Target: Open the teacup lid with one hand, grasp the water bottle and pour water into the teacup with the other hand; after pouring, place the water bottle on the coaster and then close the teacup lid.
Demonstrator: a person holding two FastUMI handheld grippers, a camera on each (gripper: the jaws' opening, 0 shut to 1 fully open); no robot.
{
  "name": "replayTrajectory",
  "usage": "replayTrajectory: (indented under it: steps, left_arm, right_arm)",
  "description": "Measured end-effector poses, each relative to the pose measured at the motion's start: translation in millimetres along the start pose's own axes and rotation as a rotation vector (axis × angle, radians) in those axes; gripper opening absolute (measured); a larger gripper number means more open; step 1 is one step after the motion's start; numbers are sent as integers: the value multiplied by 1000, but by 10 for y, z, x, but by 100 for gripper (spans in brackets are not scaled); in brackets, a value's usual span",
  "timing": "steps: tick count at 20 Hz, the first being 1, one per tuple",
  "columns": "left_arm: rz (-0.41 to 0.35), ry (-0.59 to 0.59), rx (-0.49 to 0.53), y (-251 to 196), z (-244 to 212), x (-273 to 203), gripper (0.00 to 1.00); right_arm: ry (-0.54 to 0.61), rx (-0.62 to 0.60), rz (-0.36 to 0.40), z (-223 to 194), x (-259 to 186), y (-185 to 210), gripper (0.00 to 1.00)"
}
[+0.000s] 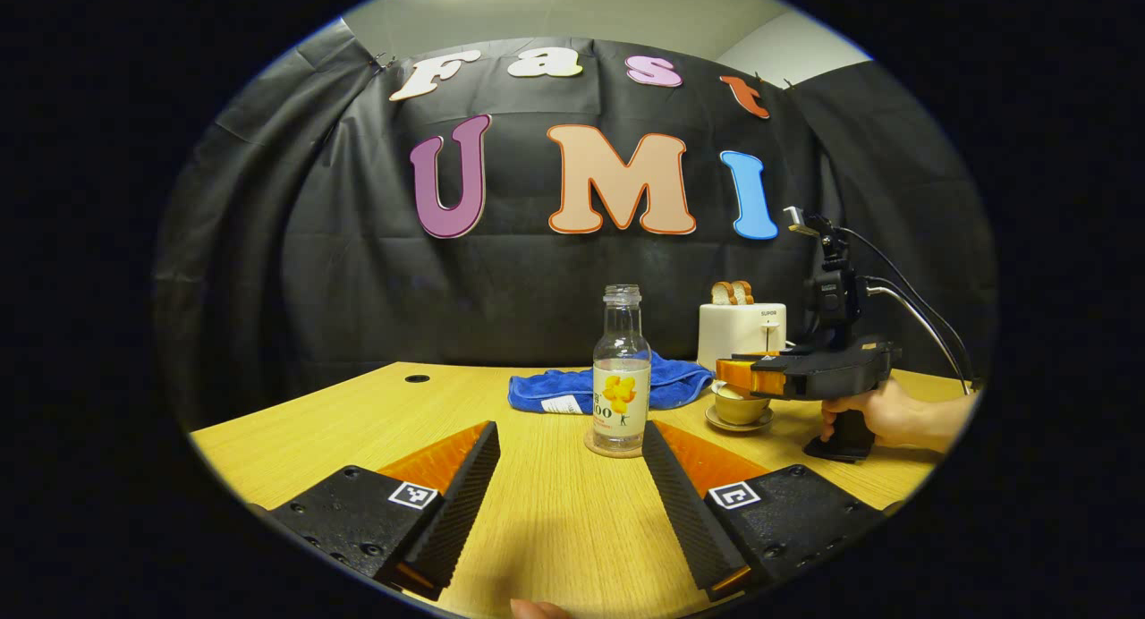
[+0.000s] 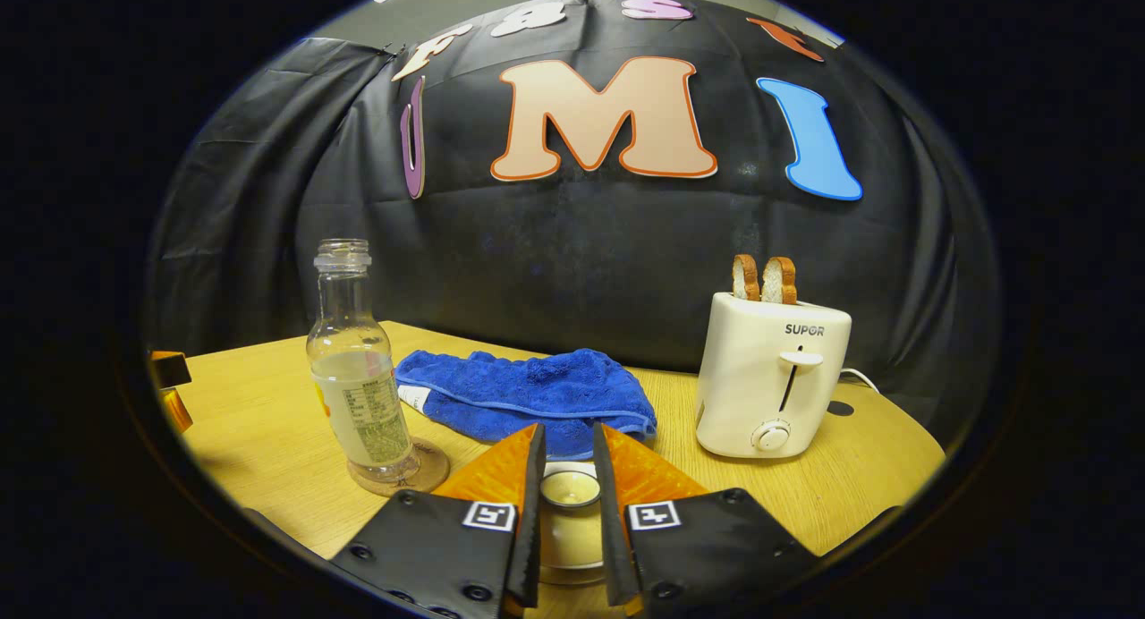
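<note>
Wooden worktop [image 1: 358,422]: clear, capless water bottle [image 1: 621,377], half full, on its coaster [image 1: 613,446]. Left claw [image 1: 572,498] gapes wide, empty; right claw [image 2: 567,503] pinches the teacup lid [image 2: 569,488].

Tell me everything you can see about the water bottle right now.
The bottle is clear, glass by its look, with a narrow threaded neck and no cap. A label with yellow fruit wraps its lower body, and water fills it to about half. It stands upright on a round coaster on the wooden table, before a blue cloth. Nothing grips it.
</note>
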State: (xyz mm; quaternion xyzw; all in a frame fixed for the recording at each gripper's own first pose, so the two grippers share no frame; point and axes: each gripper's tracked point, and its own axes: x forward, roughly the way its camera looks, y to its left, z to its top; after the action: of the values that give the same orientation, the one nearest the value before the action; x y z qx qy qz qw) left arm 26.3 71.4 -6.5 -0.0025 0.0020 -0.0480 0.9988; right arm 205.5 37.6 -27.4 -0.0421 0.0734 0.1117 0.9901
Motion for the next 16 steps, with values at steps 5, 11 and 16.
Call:
replayTrajectory:
  steps: [5, 11, 16]
  left_arm:
    - [0, 1, 0, 2, -8, 3, 94]
    - [0, 0, 0, -4, -7, 2, 93]
    - [2, 0, -1, -3, -4, 6, 94]
  right_arm:
    - [-8, 28, 7, 8, -8, -11, 59]
    - [-27, 43, -38, 36, -51, -118, 90]
    - [-130, 78, -133, 154, -227, -245, 96]
